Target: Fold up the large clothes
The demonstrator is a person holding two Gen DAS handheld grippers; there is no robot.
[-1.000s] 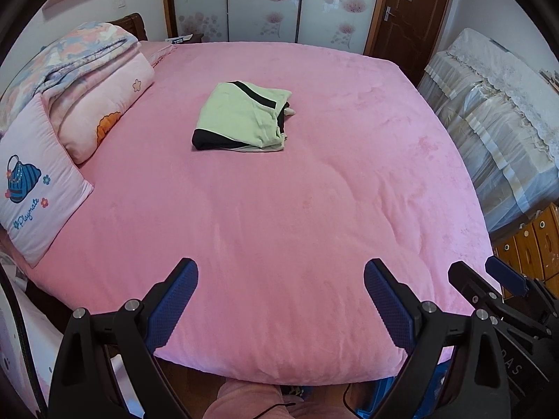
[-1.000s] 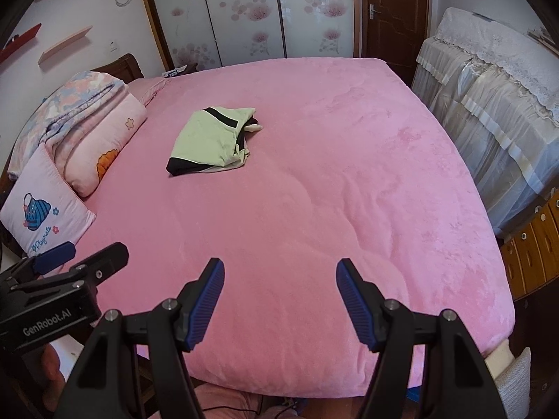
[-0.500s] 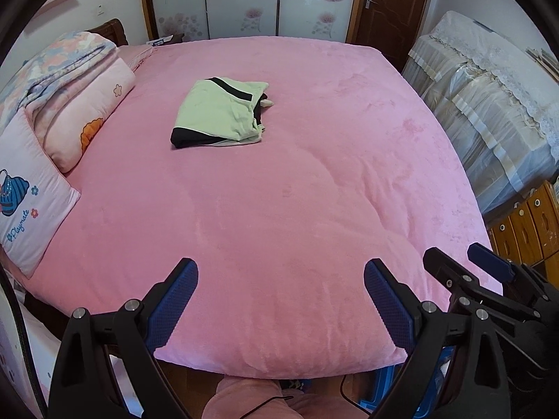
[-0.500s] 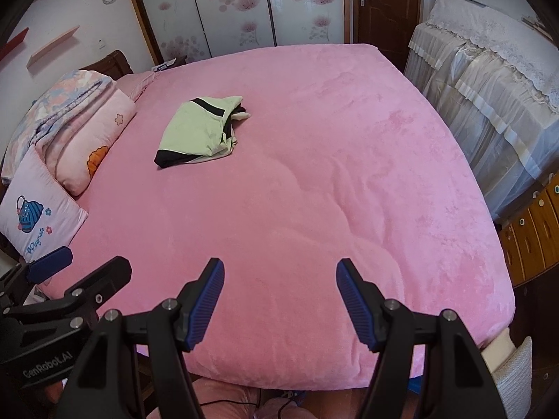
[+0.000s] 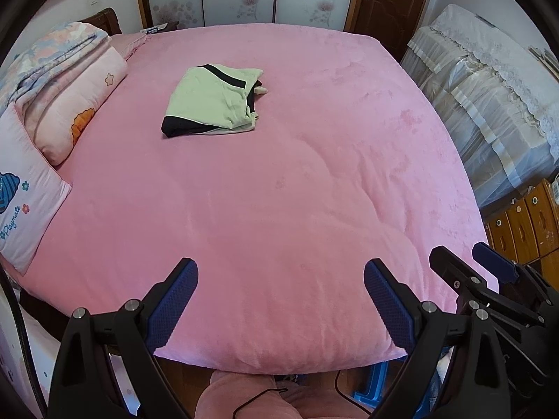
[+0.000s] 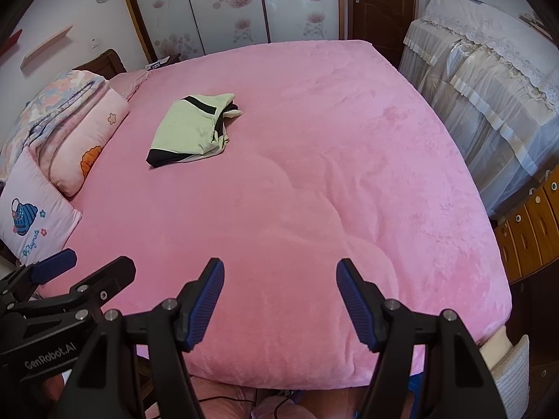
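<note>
Drifted a little rightward along the bed (image 5: 314, 174) edge with the left gripper (image 5: 281, 300), both jaws wide and empty beside the right gripper (image 6: 279, 300), well short of the garment (image 5: 213, 99) lying apparently folded mid-bed, likely backing off a finished fold.

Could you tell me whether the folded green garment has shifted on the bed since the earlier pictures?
No. The green garment lies the same way beside the orange-flower pillow; only the cameras moved.
</note>
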